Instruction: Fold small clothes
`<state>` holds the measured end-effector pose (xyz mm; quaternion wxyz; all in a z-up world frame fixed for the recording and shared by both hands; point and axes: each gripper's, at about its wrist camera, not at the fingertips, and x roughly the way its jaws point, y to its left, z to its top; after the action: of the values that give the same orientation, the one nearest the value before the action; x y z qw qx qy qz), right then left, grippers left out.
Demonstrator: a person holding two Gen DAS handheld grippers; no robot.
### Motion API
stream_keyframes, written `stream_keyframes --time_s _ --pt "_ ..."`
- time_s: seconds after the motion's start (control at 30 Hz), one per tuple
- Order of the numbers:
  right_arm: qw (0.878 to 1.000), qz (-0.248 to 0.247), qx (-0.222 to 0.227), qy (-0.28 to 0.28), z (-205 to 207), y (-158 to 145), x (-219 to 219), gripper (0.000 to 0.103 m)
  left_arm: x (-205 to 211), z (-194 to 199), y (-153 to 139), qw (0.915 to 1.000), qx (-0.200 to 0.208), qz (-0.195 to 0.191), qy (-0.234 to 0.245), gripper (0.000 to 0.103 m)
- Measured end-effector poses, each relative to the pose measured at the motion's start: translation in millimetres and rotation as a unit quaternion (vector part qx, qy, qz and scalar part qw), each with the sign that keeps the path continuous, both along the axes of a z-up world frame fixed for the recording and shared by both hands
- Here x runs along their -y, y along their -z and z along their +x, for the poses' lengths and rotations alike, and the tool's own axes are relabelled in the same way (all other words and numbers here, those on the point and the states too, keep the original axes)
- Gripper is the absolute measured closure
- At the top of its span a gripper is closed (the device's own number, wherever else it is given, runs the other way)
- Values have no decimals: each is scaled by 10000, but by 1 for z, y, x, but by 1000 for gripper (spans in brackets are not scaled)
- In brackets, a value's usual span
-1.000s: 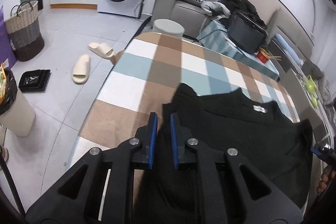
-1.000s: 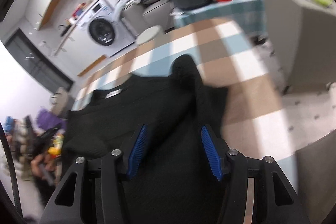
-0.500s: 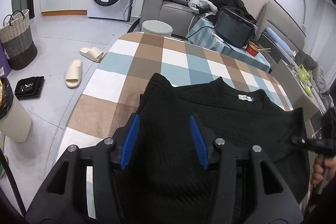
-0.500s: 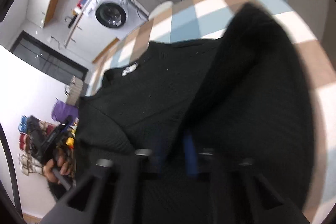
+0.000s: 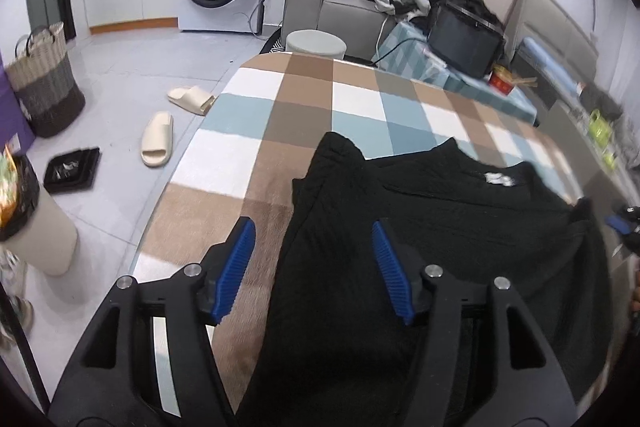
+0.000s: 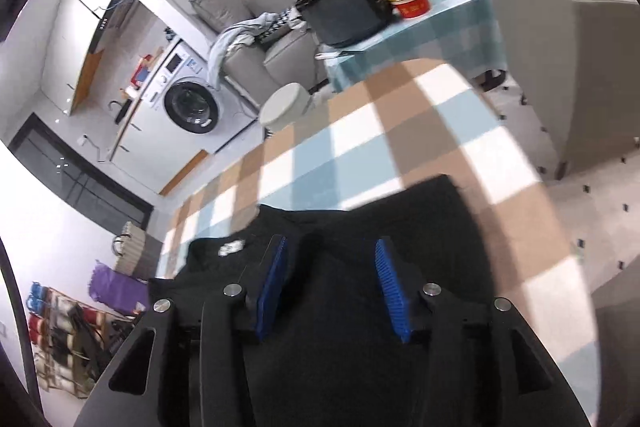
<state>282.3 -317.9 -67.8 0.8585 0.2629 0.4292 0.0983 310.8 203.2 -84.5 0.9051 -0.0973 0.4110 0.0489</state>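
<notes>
A person is standing at a table covered by a checked cloth in brown, pale blue and white, working on a black knit top with a two-finger gripper in each hand. The top is lying flat on the near half of the cloth, its white neck label facing up toward twelve o'clock, so its long axis is running from the person out toward the far table edge. A folded-in flap, probably a sleeve, is lying along the garment's left side and reaching a rounded tip at about eleven o'clock. The left gripper is hovering over that left edge with its blue pads spread apart; its jaws have just been opening, and the cloth edge is sitting under the gap, with neither pad pressing on it. The right gripper is hanging over the opposite side of the top, where another folded layer is lying toward one o'clock; its jaws have likewise just been opening, knit fabric is lying below and between them, and nothing is clamped. Both hands look about equally near their own sides. The next fold looks likely to run across the long axis, bringing the near hem up toward the label.
</notes>
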Motion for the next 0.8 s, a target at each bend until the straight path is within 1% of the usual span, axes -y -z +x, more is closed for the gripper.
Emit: stream_keyframes --time_s 0.13,0.17,0.2,0.23,0.3,0.33,0.4,0.43,0.47,0.5,0.57,0.7,0.8 --pt "9998 -86 -145 115 -10 8 21 55 18 24 9 9993 -156 251 243 45" --pt "9997 -86 -174 152 -12 10 26 55 21 29 12 9989 -214 289 286 49" --pt "9996 -87 -202 193 -14 12 31 54 24 33 14 9987 -246 331 302 67" --pt "9994 -100 -235 215 -15 14 35 54 25 36 16 9986 -261 371 289 78" --pt "9992 -161 -270 265 -17 17 41 54 23 36 17 9988 -255 227 344 91" --pt "9991 -194 -269 277 -19 16 43 54 20 32 13 9992 -148 87 366 92" --pt "9987 -270 -281 320 -20 17 49 54 14 24 5 9994 75 -57 343 93" --pt "9986 -276 -292 331 -20 18 51 52 8 18 -2 9990 244 -218 290 93" --pt "9986 -285 -307 320 -20 19 53 52 0 11 -10 9979 442 -427 211 93" --pt "9985 -314 -322 324 -20 20 55 52 -6 6 -15 9967 589 -541 102 93" --pt "9981 -378 -354 322 -20 21 56 52 -19 -1 -22 9947 802 -617 -207 93" --pt "9978 -475 -385 252 -17 25 53 50 -40 6 -13 9946 551 -683 -561 93" --pt "9977 -511 -408 166 -11 29 50 49 -41 8 -5 9958 367 -675 -507 93"
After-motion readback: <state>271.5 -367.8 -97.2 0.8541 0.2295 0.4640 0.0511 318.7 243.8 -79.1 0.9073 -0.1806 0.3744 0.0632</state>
